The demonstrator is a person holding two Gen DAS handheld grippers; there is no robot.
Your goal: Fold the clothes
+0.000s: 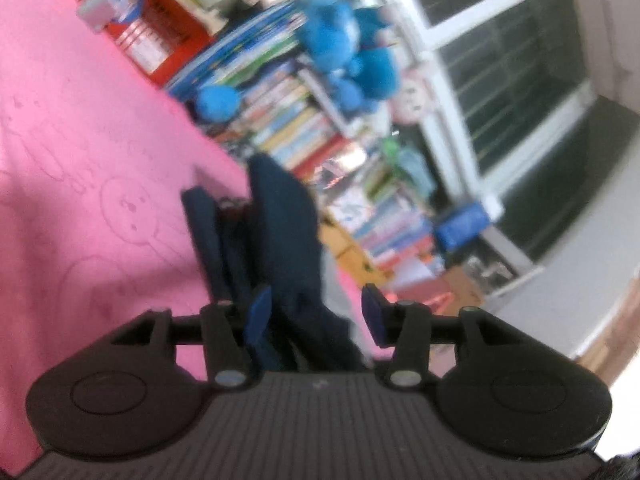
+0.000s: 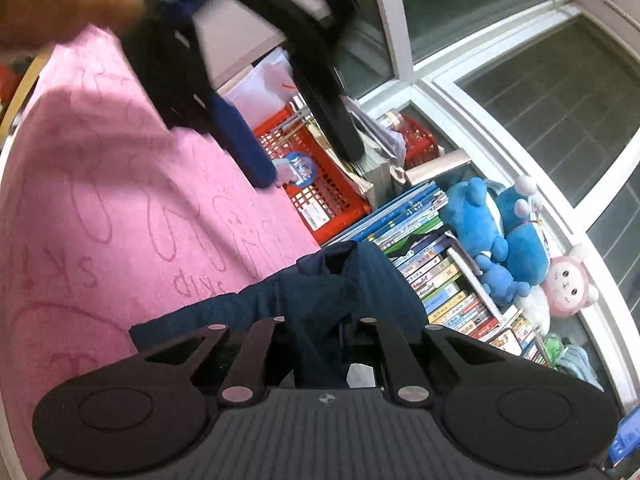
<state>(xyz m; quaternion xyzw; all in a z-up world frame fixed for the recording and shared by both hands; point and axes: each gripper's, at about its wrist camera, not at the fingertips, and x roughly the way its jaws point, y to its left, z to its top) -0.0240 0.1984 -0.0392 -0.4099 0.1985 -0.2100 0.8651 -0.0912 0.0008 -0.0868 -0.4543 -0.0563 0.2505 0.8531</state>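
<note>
Dark fabric of the garment (image 2: 320,312) bunches between the right gripper's (image 2: 322,344) jaws, which are closed tight on it, at the 6 o'clock edge of the right wrist view. From the left wrist view, the left gripper (image 1: 316,316) has its jaws partly open; the garment (image 1: 280,220) passes between them, but the pads appear not to press it. It drapes over the pink blanket (image 1: 80,140), with books (image 2: 436,276) and plush toys (image 2: 492,220) toward 3 o'clock. The step looks like regripping mid-fold: the right holds, the left has let go. Next, the left probably needs a fresh edge to pinch.
</note>
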